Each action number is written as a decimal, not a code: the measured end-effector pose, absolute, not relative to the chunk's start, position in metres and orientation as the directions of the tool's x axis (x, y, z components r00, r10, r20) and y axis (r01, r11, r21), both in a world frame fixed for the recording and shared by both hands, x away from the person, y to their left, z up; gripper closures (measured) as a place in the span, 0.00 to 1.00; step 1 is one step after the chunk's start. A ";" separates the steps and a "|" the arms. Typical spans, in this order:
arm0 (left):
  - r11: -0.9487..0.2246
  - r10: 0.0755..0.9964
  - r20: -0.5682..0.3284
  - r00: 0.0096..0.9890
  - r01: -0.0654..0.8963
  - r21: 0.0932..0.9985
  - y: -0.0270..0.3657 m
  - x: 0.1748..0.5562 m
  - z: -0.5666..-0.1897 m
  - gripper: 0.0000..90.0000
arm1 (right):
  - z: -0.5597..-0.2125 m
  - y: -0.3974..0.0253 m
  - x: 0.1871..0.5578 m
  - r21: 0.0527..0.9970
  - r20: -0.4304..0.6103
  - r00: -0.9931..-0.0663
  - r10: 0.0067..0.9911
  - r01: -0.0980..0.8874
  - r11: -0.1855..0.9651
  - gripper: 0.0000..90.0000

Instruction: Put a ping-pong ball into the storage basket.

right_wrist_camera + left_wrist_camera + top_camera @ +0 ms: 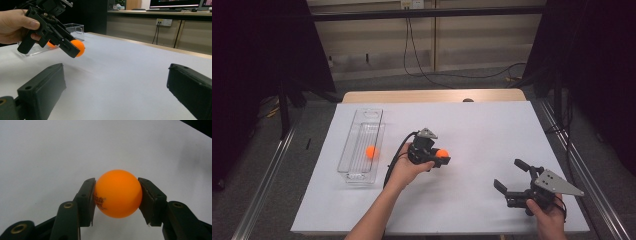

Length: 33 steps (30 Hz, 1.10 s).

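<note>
Jaws of left gripper [116, 195] clamp orange ball [117, 193].

A white sheet [482, 130] covers nearly the whole desk [432, 96], whose bare wooden strip shows along the far edge. A small dark object [468, 100], too small to identify, sits on that edge. Metal rails [267, 175] run along the floor on both sides of the desk. Black curtains [262, 45] hang at left and right, and a black bar [427, 13] spans between them. Behind it, a black cable [412, 55] drops from a wall socket [406, 4] down the wood-panelled wall to the grey floor. In the right gripper view, a monitor [175, 3] and a keyboard [162, 10] stand on a far counter [140, 12].
</note>
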<state>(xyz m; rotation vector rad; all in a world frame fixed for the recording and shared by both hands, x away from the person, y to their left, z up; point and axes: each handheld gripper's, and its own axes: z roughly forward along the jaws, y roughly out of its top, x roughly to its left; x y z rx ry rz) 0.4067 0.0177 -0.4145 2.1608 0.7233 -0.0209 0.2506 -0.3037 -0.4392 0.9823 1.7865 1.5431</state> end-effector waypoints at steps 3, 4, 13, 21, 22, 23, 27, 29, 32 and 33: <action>-0.484 0.498 -0.248 0.831 0.504 0.715 0.020 0.408 -0.413 0.57 | -0.439 -0.304 0.251 0.985 0.040 -0.563 0.826 0.159 0.061 0.02; -0.482 0.500 -0.250 0.829 0.506 0.715 0.021 0.408 -0.413 0.57 | -0.439 -0.304 0.251 0.985 0.040 -0.563 0.825 0.159 0.061 0.02; -0.485 0.504 -0.244 0.829 0.505 0.714 0.027 0.409 -0.410 0.57 | -0.439 -0.304 0.250 0.985 0.041 -0.563 0.825 0.160 0.060 0.02; -0.481 0.506 -0.242 0.828 0.504 0.717 0.032 0.410 -0.406 0.57 | -0.439 -0.303 0.250 0.985 0.041 -0.563 0.825 0.160 0.060 0.02; -0.482 0.506 -0.242 0.828 0.504 0.717 0.032 0.410 -0.406 0.57 | -0.439 -0.303 0.250 0.985 0.041 -0.564 0.825 0.160 0.060 0.02; -0.481 0.508 -0.242 0.827 0.505 0.717 0.033 0.410 -0.405 0.57 | -0.439 -0.303 0.250 0.985 0.041 -0.564 0.825 0.159 0.060 0.02; -0.480 0.510 -0.242 0.825 0.507 0.716 0.035 0.410 -0.405 0.57 | -0.439 -0.303 0.250 0.985 0.041 -0.564 0.825 0.160 0.060 0.02; -0.482 0.510 -0.241 0.826 0.507 0.715 0.036 0.411 -0.404 0.57 | -0.439 -0.303 0.250 0.985 0.041 -0.564 0.825 0.159 0.060 0.02; -0.480 0.512 -0.242 0.824 0.508 0.716 0.037 0.411 -0.403 0.57 | -0.439 -0.303 0.250 0.985 0.041 -0.564 0.825 0.159 0.060 0.02; -0.478 0.512 -0.242 0.824 0.508 0.717 0.037 0.411 -0.403 0.57 | -0.439 -0.303 0.250 0.985 0.042 -0.564 0.825 0.159 0.059 0.02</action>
